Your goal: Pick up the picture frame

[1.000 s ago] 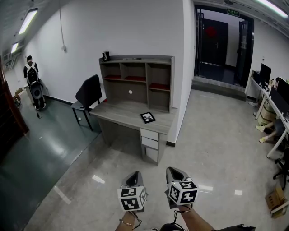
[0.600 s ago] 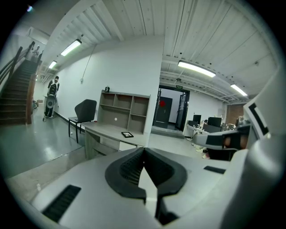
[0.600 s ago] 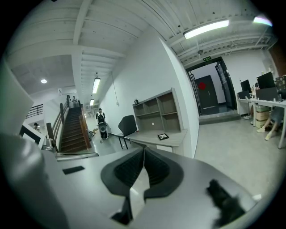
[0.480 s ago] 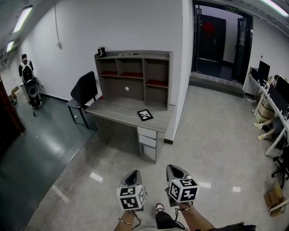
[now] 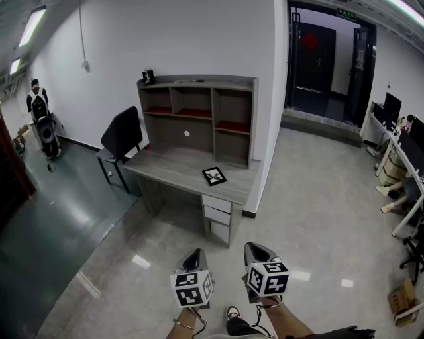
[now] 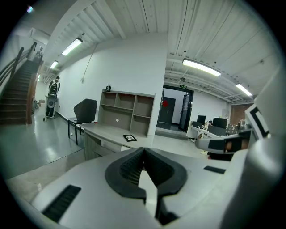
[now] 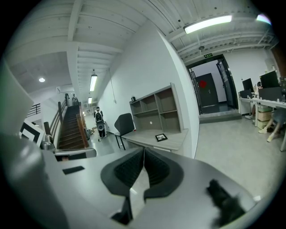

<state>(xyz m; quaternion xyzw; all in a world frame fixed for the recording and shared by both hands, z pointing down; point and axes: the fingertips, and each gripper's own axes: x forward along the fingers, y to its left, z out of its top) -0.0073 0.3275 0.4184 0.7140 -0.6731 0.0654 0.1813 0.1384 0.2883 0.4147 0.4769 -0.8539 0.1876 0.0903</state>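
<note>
An open-plan office: a grey desk with a shelf hutch and a black chair stands against a white wall, workstations with monitors line the right side, strip lights run overhead, and an exit sign hangs above dark doors

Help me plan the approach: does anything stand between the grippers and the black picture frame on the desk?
Nothing visible does. The black picture frame lies flat on the grey wooden desk; only bare floor separates it from the left gripper and right gripper. The black chair stands at the desk's left end.
</note>
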